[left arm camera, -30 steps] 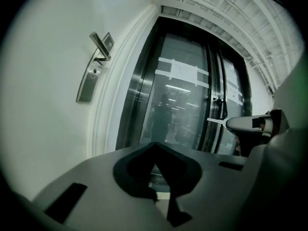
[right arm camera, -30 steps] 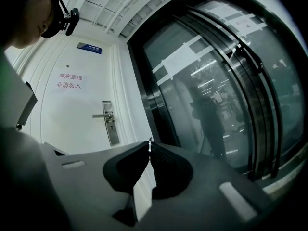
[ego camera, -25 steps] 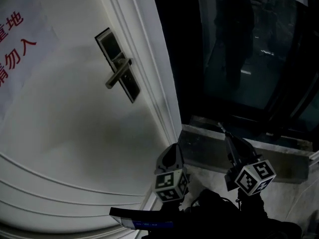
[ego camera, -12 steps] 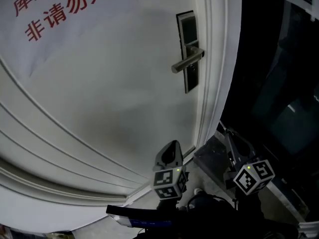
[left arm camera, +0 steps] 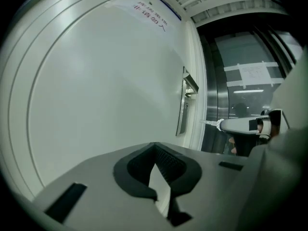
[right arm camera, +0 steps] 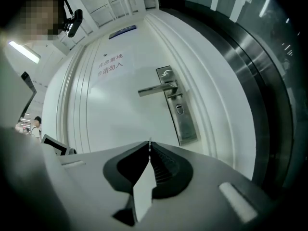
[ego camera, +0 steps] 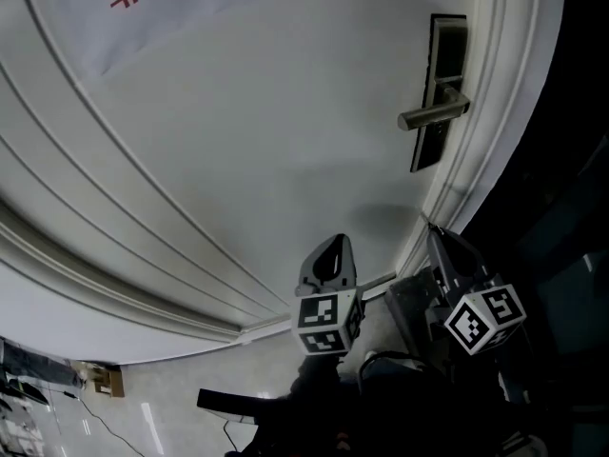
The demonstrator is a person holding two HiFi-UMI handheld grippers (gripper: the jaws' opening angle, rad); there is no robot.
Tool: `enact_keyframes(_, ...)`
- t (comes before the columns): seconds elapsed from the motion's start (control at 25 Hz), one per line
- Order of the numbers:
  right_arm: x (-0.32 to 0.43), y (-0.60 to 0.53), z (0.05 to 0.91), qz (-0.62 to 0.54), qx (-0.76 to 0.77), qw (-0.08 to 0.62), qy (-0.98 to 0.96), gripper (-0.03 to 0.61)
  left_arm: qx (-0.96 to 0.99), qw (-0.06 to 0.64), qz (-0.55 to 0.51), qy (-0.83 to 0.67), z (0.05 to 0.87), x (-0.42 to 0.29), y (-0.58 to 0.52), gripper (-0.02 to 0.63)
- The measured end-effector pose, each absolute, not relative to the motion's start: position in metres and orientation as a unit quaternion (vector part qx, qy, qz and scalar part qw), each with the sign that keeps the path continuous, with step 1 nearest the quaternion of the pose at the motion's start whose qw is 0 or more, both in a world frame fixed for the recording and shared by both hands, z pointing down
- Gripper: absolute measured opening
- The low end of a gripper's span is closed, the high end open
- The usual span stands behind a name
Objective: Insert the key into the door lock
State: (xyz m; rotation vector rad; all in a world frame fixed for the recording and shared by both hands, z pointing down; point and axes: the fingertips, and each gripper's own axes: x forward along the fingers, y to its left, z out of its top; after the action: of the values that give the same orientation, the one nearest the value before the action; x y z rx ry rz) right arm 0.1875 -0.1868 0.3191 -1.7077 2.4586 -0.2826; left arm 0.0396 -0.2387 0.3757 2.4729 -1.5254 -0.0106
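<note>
Lock plate (ego camera: pixel 440 89) has slid to head view's upper right. Right gripper (right arm camera: pixel 149 154) pinches the key (left arm camera: pixel 209 123), level, tip pointing left doorward; left gripper (left arm camera: pixel 154 147) pressed together, empty.

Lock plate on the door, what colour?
Silver, brushed-metal finish. The lock plate shows best in the right gripper view; in the head view it looks dark.

A dark glass wall (right arm camera: pixel 272 52) stands at right, pale glossy floor (ego camera: pixel 162 398) below.
</note>
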Motion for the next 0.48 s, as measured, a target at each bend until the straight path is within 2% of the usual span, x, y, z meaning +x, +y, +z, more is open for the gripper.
enact_keyframes(0.48, 0.149, -0.230, 0.301, -0.038, -0.498, 0.047, 0.865, 0.012, 0.817, 0.012, -0.008, -0.576, 0.324, 0.041, -0.262, 0.002)
